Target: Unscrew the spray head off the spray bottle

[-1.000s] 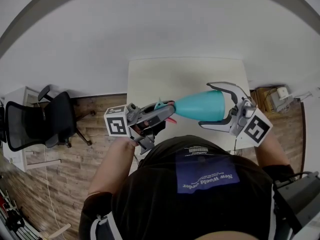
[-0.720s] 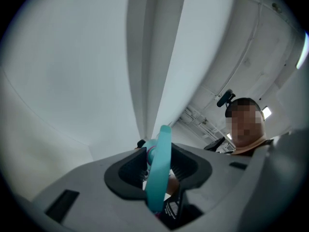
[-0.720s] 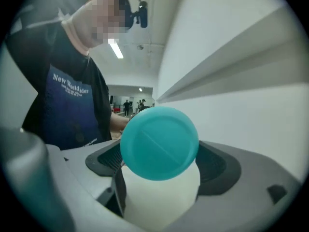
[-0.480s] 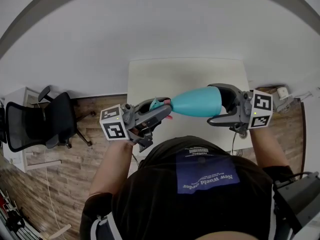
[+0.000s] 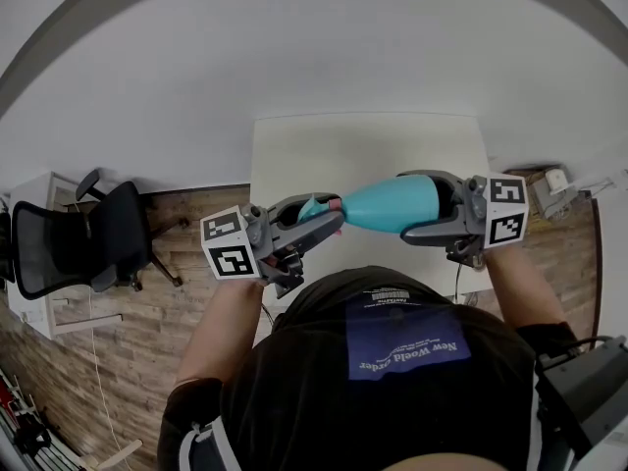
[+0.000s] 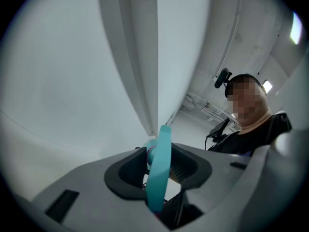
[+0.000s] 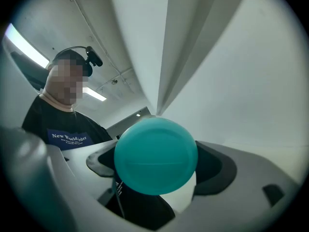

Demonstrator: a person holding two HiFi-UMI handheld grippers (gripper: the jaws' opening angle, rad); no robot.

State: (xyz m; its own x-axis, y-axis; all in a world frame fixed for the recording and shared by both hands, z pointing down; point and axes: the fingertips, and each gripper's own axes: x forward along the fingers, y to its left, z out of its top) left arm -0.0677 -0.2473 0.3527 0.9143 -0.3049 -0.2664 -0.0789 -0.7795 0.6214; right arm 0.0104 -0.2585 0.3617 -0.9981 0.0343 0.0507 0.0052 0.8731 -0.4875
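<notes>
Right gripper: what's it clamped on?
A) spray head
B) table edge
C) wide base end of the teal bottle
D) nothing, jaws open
C: the right gripper view shows the spray bottle with its round teal base clamped between the jaws of the right gripper, while the left gripper holds the spray head.

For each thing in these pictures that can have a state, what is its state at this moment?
spray bottle: lying level in the air, held at both ends.
spray head: on the bottle's neck, not yet off.
left gripper: shut on the spray head.
right gripper: shut on the spray bottle's wide end.
office chair: upright, nobody in it.
</notes>
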